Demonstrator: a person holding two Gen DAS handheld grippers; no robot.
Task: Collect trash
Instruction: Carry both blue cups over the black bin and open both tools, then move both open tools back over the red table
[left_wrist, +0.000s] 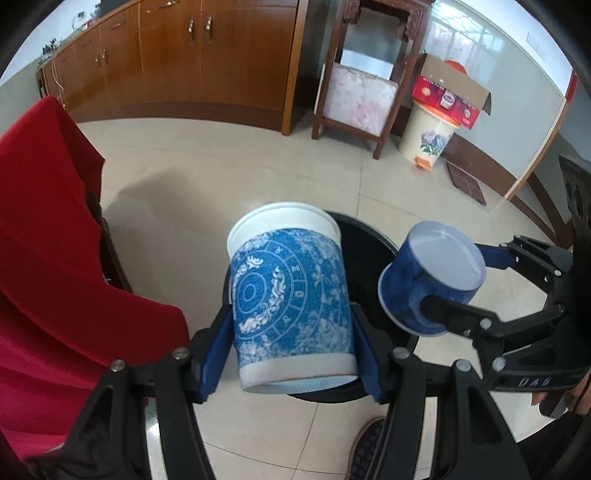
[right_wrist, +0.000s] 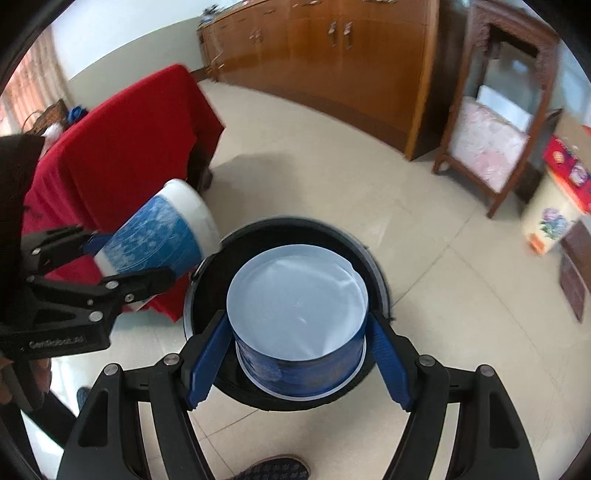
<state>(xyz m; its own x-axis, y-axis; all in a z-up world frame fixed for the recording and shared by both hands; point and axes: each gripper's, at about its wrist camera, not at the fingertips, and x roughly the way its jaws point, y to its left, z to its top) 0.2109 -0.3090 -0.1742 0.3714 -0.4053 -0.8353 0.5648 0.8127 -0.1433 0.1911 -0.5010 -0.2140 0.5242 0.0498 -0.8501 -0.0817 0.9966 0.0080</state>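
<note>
Two blue-patterned paper cups, one in each claw, both held above a black bin (right_wrist: 376, 266) on the tiled floor (left_wrist: 207, 170).

Left claw (left_wrist: 291, 325) clamped on the taller cup (left_wrist: 291, 295), blue pads pressing its two sides, white rim tipped away and upward, base toward the camera. Positioned over the near-left edge of the bin (left_wrist: 369, 251) in the left wrist view; from the right wrist view, the same cup (right_wrist: 162, 236) seen just left of the bin's rim, tilted, in the left claw (right_wrist: 122, 254).

Right claw (right_wrist: 299, 347) closed on the shorter, wider cup (right_wrist: 299, 306), mouth up, pale inside visible, sitting directly above the bin's opening. In the left wrist view, that cup (left_wrist: 432, 280) tipped on its side to the right of the bin's centre, pinched by the right claw (left_wrist: 454, 284).

Around the bin: a worktop draped in red cloth (left_wrist: 48, 240) close on the left, its corner right beside the taller cup. Beyond the bin, a long run of brown wooden cabinets (left_wrist: 192, 55), a carved wooden stand with a pink cushion (left_wrist: 358, 96), and a cream pedal bin with a flower print (left_wrist: 428, 136) topped by a red cardboard box (left_wrist: 450, 96). A dark mat (left_wrist: 465, 181) near that pedal bin. A patterned shoe (right_wrist: 273, 469) on the floor just on the near side of the black bin.

Nothing between either cup and the bin's mouth.
</note>
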